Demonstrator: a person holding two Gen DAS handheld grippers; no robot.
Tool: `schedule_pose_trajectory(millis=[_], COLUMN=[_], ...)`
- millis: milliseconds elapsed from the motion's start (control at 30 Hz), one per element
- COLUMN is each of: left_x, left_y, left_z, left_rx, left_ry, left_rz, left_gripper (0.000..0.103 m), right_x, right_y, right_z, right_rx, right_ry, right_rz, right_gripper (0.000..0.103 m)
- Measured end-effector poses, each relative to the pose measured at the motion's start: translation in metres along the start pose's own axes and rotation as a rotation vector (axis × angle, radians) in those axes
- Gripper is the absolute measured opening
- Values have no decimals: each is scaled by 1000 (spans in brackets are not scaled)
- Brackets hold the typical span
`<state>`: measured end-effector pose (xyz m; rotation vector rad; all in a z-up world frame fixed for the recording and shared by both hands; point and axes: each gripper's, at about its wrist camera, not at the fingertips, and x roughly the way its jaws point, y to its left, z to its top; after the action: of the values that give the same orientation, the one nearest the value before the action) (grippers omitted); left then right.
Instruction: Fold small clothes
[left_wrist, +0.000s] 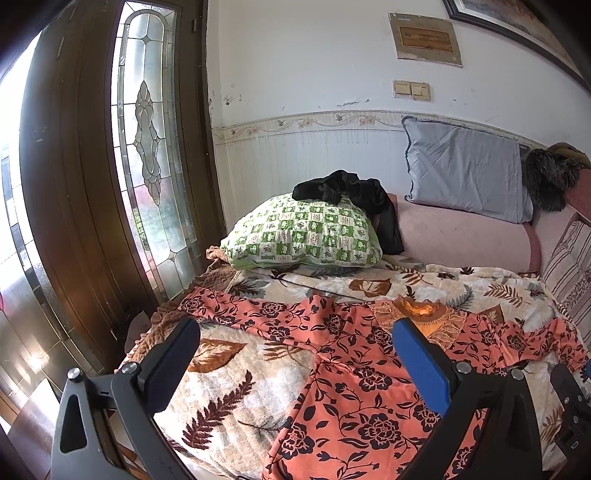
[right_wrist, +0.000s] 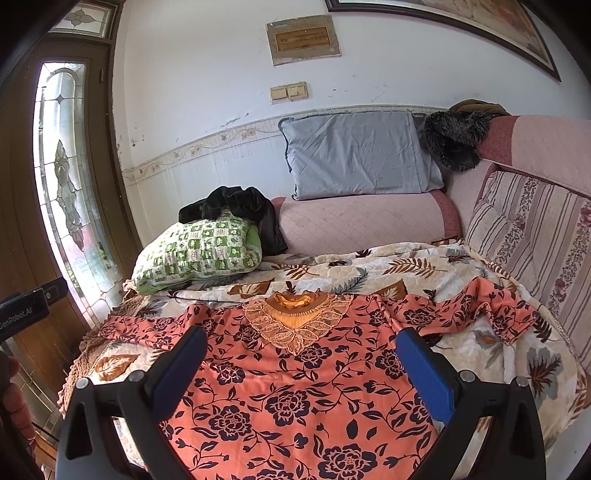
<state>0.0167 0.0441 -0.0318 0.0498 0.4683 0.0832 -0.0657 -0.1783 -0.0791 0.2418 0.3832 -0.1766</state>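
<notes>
An orange top with dark flowers (right_wrist: 295, 391) lies spread flat, front up, on a leaf-print blanket (right_wrist: 369, 266), its lace collar (right_wrist: 295, 314) toward the far side and both sleeves out. In the left wrist view the top (left_wrist: 354, 387) fills the lower middle, its left sleeve (left_wrist: 240, 310) stretched left. My left gripper (left_wrist: 295, 354) is open and empty above the top's left side. My right gripper (right_wrist: 301, 358) is open and empty above the chest, below the collar.
A green checked pillow (left_wrist: 303, 232) with a black garment (left_wrist: 351, 192) on it lies at the far left. A grey pillow (right_wrist: 354, 155) rests on the pink sofa arm (right_wrist: 362, 225). A striped cushion (right_wrist: 528, 229) is on the right. A wooden door (left_wrist: 74, 184) stands left.
</notes>
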Motion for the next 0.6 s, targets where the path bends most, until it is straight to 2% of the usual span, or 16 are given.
schedule_pose_trajectory(millis=[600], left_x=[-5], left_y=[2], left_z=[-1], left_rx=[-4], left_ry=[6], left_rz=[-3], left_gripper=[103], right_x=[-1], right_y=[1], right_z=[-1], right_rx=[-7], right_ry=[13], right_rz=[-7], right_gripper=[103])
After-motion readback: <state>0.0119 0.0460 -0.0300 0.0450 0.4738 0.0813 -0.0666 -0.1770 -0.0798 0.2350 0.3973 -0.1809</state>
